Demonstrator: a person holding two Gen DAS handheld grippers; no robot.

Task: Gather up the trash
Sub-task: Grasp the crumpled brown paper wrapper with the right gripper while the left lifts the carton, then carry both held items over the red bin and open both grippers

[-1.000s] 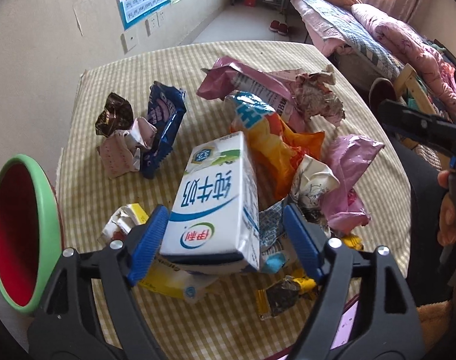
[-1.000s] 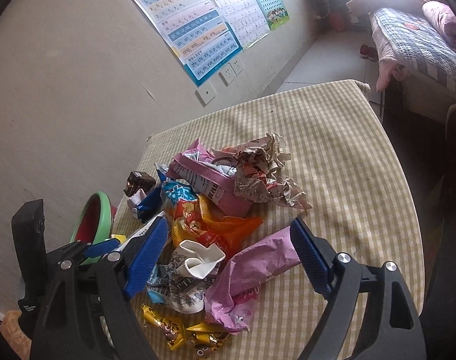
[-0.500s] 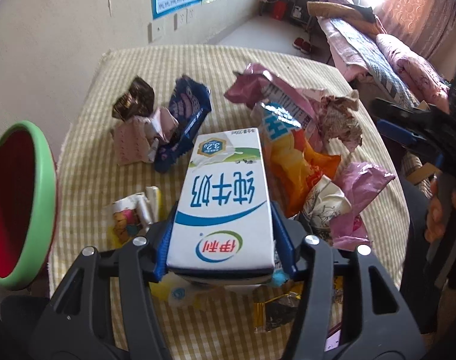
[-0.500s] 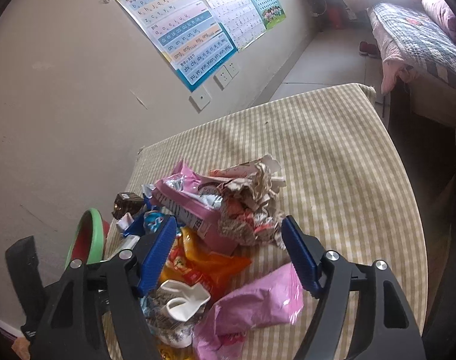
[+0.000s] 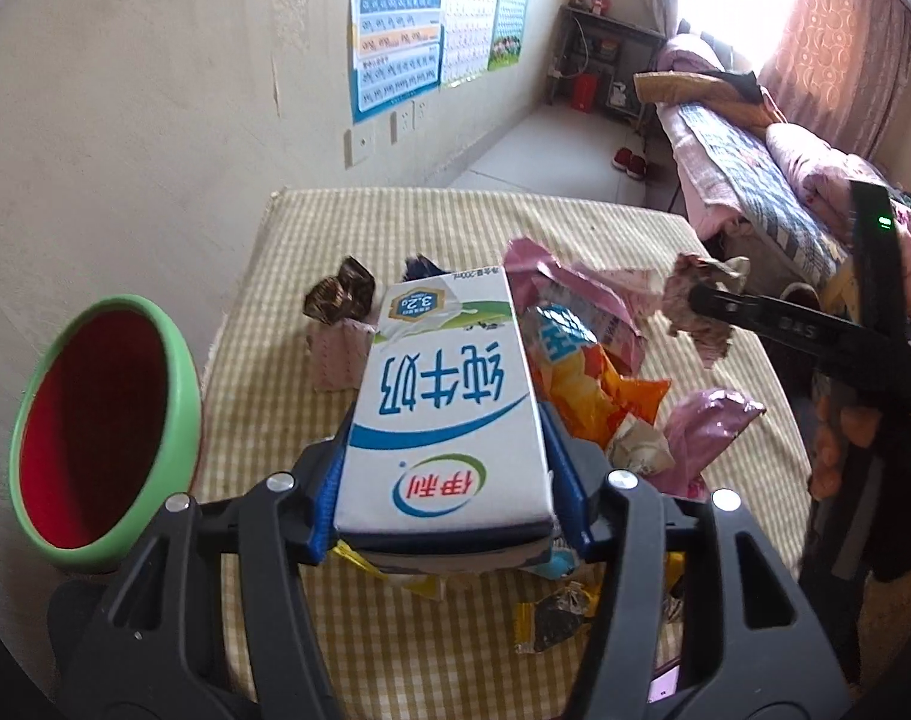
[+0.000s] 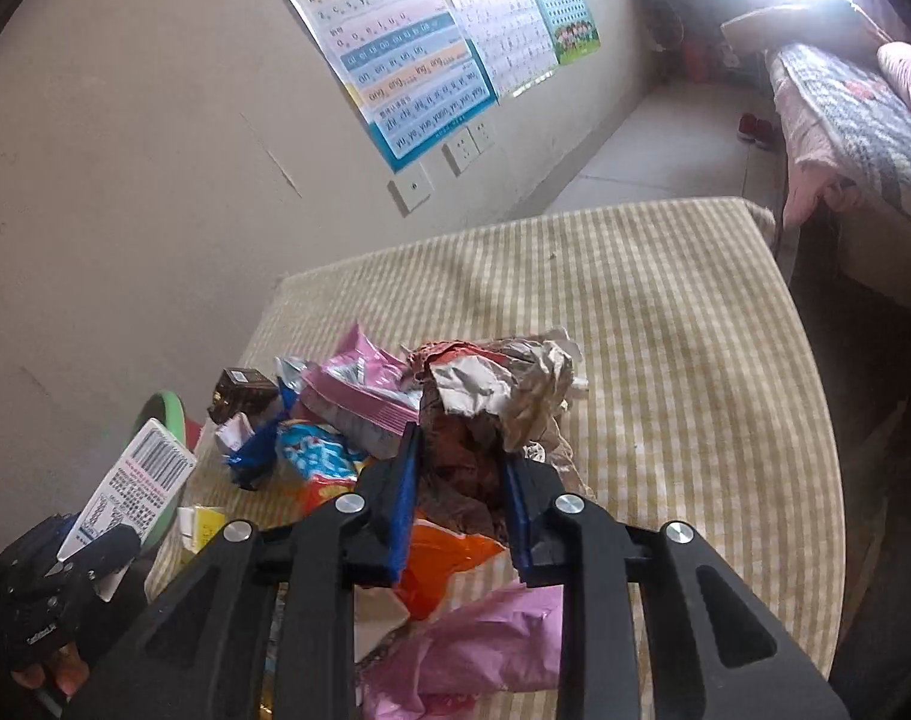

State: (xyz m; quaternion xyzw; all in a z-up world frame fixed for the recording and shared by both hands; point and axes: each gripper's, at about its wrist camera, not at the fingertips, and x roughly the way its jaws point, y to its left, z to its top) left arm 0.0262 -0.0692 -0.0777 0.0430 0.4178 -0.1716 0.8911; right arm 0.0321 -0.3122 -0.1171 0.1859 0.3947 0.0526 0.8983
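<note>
My left gripper (image 5: 443,468) is shut on a white and blue milk carton (image 5: 446,408) and holds it above the checked table (image 5: 467,222). The carton also shows in the right wrist view (image 6: 134,486). My right gripper (image 6: 458,480) is shut on a crumpled brown and silver wrapper (image 6: 491,396), which also shows in the left wrist view (image 5: 698,306). A green bin with a red inside (image 5: 104,438) stands at the table's left edge. Pink (image 5: 695,432), orange (image 5: 587,390) and brown (image 5: 338,297) wrappers lie in a pile on the table.
A wall with posters (image 6: 395,48) runs along the table's left side. A bed (image 5: 773,174) stands to the right of the table. The far half of the table (image 6: 665,276) bears no trash. Small yellow wrappers (image 5: 551,618) lie near the front edge.
My left gripper has lifted the milk carton higher off the pile. My right gripper has closed from open onto the crumpled brown and silver wrapper.
</note>
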